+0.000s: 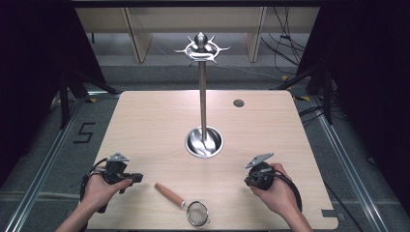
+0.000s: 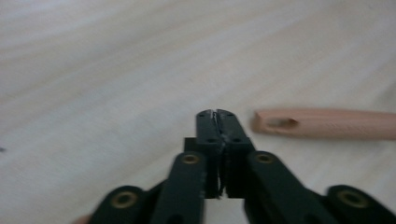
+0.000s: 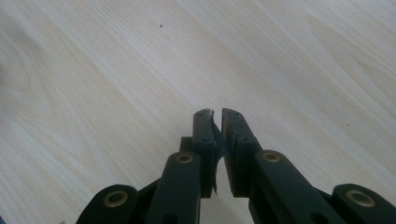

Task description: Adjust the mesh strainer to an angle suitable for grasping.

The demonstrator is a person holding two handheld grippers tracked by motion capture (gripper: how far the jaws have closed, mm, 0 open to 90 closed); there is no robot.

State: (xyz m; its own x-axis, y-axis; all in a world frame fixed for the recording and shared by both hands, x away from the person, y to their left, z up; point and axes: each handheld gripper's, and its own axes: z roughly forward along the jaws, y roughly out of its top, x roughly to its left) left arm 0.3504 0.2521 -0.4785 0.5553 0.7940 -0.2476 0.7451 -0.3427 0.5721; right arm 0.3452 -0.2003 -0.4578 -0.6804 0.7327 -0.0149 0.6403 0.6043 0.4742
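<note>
Pre-grasp: left tongs (image 2: pixel 216 113) and right tongs (image 3: pixel 215 112) closed, empty; next: open left, take strainer (image 1: pixel 183 202) handle.

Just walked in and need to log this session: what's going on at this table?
A person holds a black two-jaw gripper in each hand over a light wooden table. The left gripper and right gripper are both shut and empty. A small wire-mesh strainer with a wooden handle lies untouched between them, near the left one. A tall steel hook stand rises behind.
</note>
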